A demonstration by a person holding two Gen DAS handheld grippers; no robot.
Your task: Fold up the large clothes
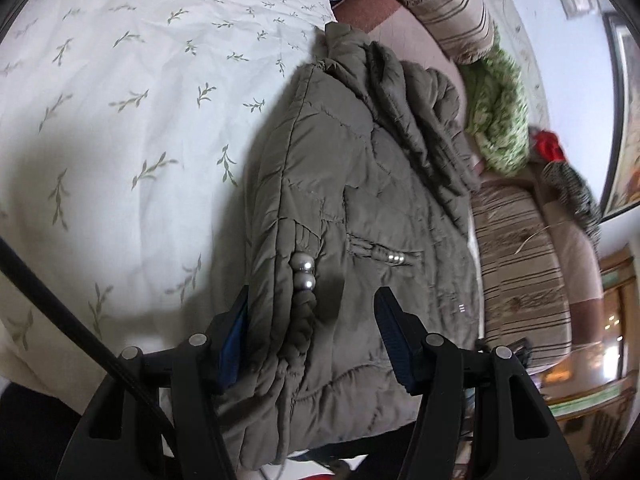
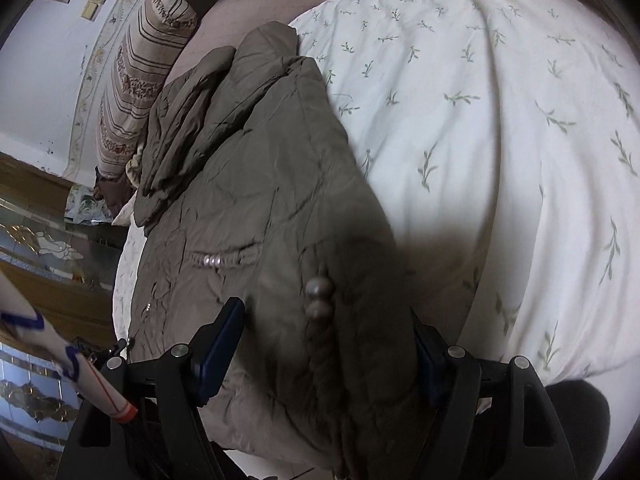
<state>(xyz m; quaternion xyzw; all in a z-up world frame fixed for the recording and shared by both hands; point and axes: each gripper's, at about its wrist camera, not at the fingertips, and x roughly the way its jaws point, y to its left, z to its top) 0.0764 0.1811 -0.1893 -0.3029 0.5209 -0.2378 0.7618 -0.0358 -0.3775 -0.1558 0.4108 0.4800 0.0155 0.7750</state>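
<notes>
An olive-brown quilted jacket lies folded on a white bedsheet with a green sprig print. Its thick folded hem, with a braided cord and two silver beads, sits between the wide-apart fingers of my left gripper. In the right wrist view the same jacket fills the gap of my right gripper, whose fingers stand wide around the bulky folded edge with the beads. A sleeve lies bunched on top at the far end. Whether the pads press the fabric is unclear.
Striped beige bolster pillows and a green knitted cloth lie beside the jacket on a pinkish blanket. A red item and a wooden cabinet stand beyond. A black cable crosses the left view.
</notes>
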